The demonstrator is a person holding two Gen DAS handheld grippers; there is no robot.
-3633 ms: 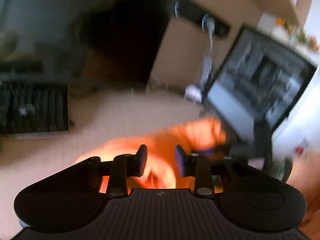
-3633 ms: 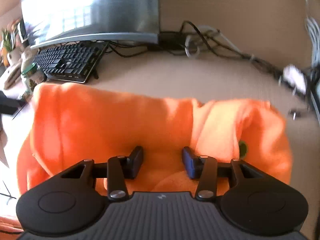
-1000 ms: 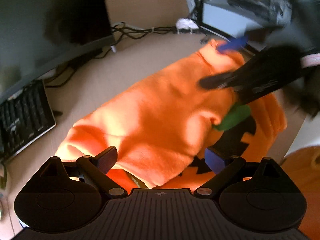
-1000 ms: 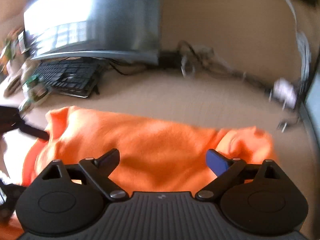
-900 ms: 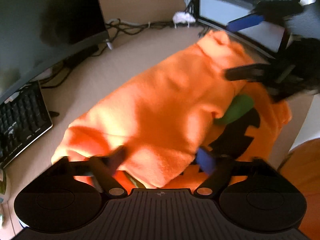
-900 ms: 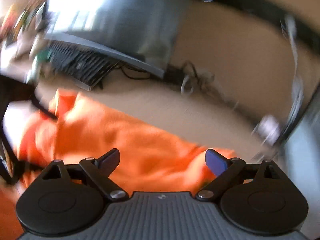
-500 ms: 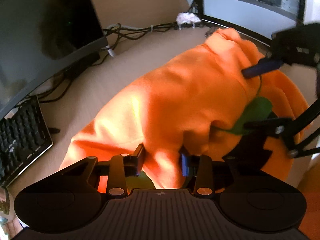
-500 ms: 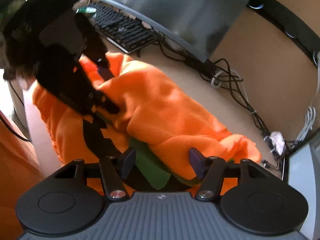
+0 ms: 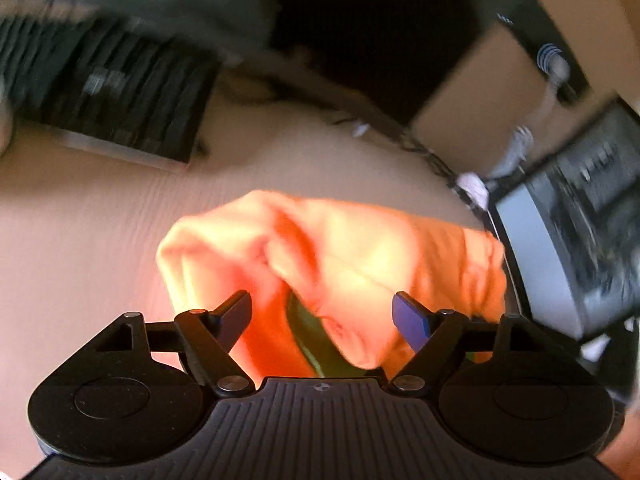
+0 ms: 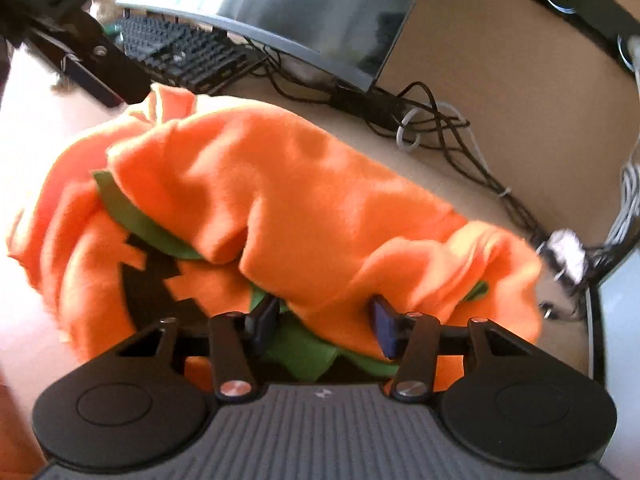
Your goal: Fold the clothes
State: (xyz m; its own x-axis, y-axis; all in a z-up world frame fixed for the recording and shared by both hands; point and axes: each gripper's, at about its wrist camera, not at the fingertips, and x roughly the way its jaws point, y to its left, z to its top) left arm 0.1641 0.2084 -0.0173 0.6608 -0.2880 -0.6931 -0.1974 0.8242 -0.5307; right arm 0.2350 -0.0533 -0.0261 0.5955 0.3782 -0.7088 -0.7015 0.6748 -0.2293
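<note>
An orange fleece pumpkin garment (image 10: 288,200) with green trim and a black jagged face lies bunched on the beige desk (image 10: 472,176). It also shows in the left wrist view (image 9: 340,256), blurred. My left gripper (image 9: 322,314) is open just above the garment's near end and holds nothing. My right gripper (image 10: 324,320) is partly open with its fingers on either side of a fold of orange cloth and green trim; it does not pinch the cloth. The left gripper also shows in the right wrist view (image 10: 84,64) at the garment's far left end.
A black keyboard (image 10: 184,52) and a curved monitor (image 10: 280,12) stand behind the garment. A tangle of cables (image 10: 428,120) runs along the back wall. A second screen (image 9: 576,240) stands at the desk's right edge. The desk's front edge is at the left of the right wrist view.
My left gripper has opened and let go of the orange cloth, and its view swung up. My right gripper has moved in closer so a fold sits between its fingers.
</note>
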